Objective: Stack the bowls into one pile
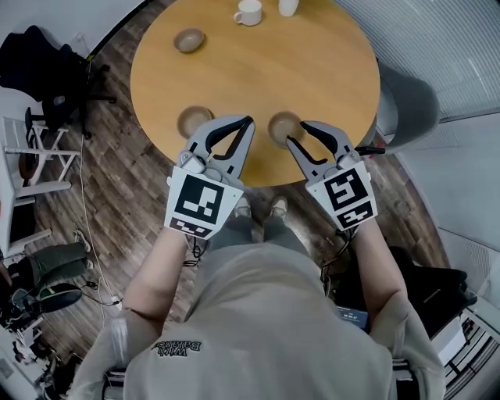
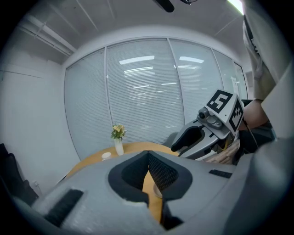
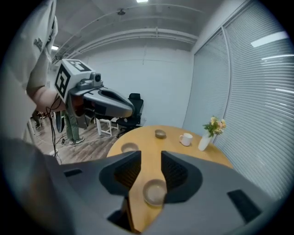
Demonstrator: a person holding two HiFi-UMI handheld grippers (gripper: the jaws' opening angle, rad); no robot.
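The left gripper (image 1: 248,121) has its jaw tips together on nothing, just beside a small brown ceramic bowl (image 1: 194,119) near the round wooden table's (image 1: 328,78) front edge. The right gripper (image 3: 150,158) has its jaws apart and empty, framing a second brown bowl (image 3: 155,192) on the table below. A third brown bowl (image 1: 190,39) sits well apart, near a white mug (image 1: 248,12) and a white vase (image 1: 288,6).

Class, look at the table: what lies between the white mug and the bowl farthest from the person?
Nothing: only bare tabletop separates the mug from the far bowl, as the head view and right gripper view show.
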